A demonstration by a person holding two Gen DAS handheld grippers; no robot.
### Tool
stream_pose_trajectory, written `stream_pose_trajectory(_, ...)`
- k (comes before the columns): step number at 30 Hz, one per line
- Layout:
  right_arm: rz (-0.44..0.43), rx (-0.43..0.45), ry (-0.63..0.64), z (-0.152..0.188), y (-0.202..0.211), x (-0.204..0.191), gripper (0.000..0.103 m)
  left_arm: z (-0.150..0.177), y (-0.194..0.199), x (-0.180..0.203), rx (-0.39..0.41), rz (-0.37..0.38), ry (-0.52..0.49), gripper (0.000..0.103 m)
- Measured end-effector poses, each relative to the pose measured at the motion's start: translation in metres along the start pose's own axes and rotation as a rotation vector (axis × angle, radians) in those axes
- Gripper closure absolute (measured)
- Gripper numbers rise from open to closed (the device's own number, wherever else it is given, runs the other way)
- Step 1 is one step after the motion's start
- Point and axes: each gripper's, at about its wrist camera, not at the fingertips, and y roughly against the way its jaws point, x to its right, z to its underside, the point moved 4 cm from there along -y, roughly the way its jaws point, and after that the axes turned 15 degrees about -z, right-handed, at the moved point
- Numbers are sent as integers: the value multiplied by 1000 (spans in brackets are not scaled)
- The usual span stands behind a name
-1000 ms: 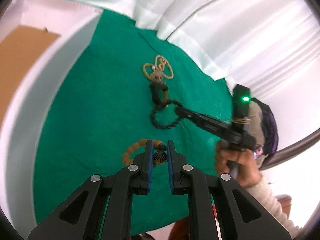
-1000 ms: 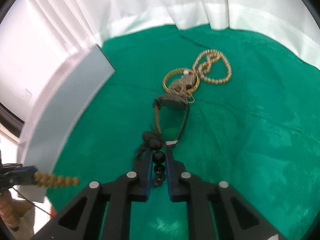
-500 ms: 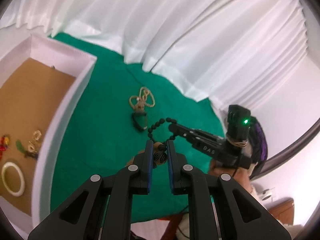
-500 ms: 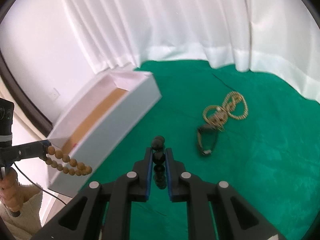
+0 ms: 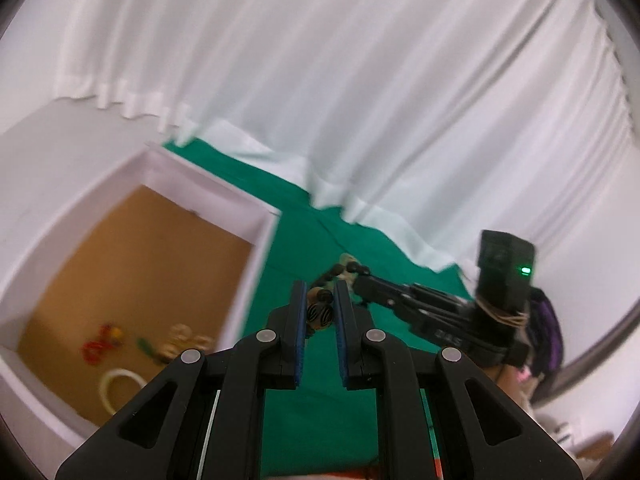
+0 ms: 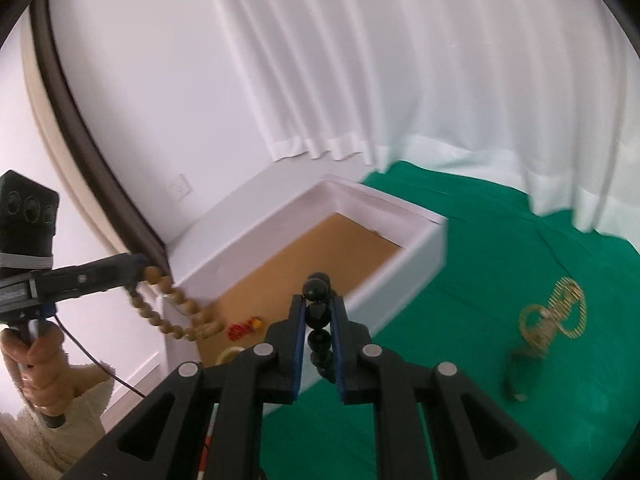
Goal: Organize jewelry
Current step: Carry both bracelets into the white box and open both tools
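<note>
1. Your left gripper (image 5: 320, 312) is clamped on the round, tan wooden bead bracelet (image 6: 172, 308), which dangles in a curved strand beside the box's near left corner.
2. Your right gripper (image 6: 318, 316) pinches the glossy black bead bracelet (image 6: 318, 304), the spheres stacked between its blue pads.
3. Ahead lies the white, straight-walled box (image 6: 404, 256) with a brown cardboard floor, holding small red pieces (image 5: 98, 346) and a pale ring (image 5: 120, 390).
4. Far right on the wrinkled green cloth (image 6: 460, 380), a looped gold chain (image 6: 556, 312) rests, blurred.
</note>
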Motion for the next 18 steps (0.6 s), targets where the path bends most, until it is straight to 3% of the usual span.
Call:
stream_pose_trajectory(8, -49, -34, 14, -37, -86, -20, 91, -11, -42, -75, -16, -163, 84, 92)
stream_pose_trajectory(14, -45, -110, -2, -35, -150, -11, 90, 0, -86, -121, -72, -297, 123, 92)
stream_pose_trajectory(17, -36, -142, -31, -27, -171, -1, 85, 6, -106, -136, -92, -431, 65, 90)
stream_pose_trajectory(18, -22, -147, -49, -24, -174, 4, 75, 9, -112, -140, -104, -466, 45, 82)
